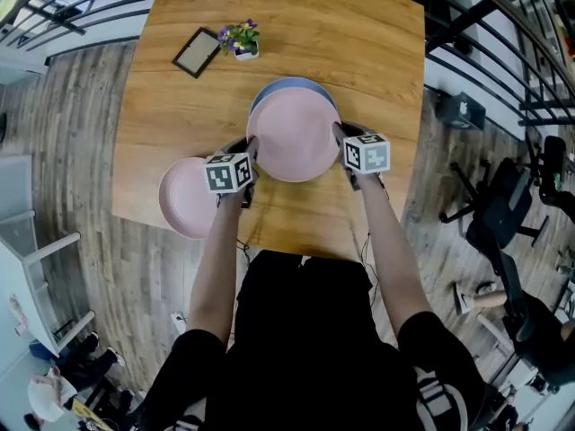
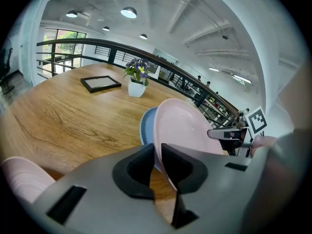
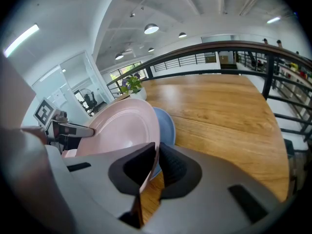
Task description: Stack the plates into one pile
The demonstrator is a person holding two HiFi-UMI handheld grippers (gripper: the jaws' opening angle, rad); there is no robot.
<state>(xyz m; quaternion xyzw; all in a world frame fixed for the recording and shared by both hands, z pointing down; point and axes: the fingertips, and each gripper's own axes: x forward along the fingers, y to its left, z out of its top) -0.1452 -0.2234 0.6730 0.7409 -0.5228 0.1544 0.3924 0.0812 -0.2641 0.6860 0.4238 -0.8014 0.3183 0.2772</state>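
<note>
A large pink plate (image 1: 293, 135) hangs above the table, held by its two opposite rims. My left gripper (image 1: 251, 151) is shut on its left rim and my right gripper (image 1: 339, 135) is shut on its right rim. The left gripper view shows the pink plate (image 2: 187, 126) edge-on between the jaws, as does the right gripper view, where the pink plate (image 3: 119, 128) fills the middle. A blue plate (image 1: 292, 86) lies on the table just beyond and partly under it. A second pink plate (image 1: 184, 197) rests at the table's near left edge.
A small potted plant (image 1: 240, 39) and a dark framed slate (image 1: 197, 52) sit at the far left of the wooden table (image 1: 359, 43). Railings (image 1: 503, 52) run along both sides. An office chair (image 1: 503, 200) stands on the floor to the right.
</note>
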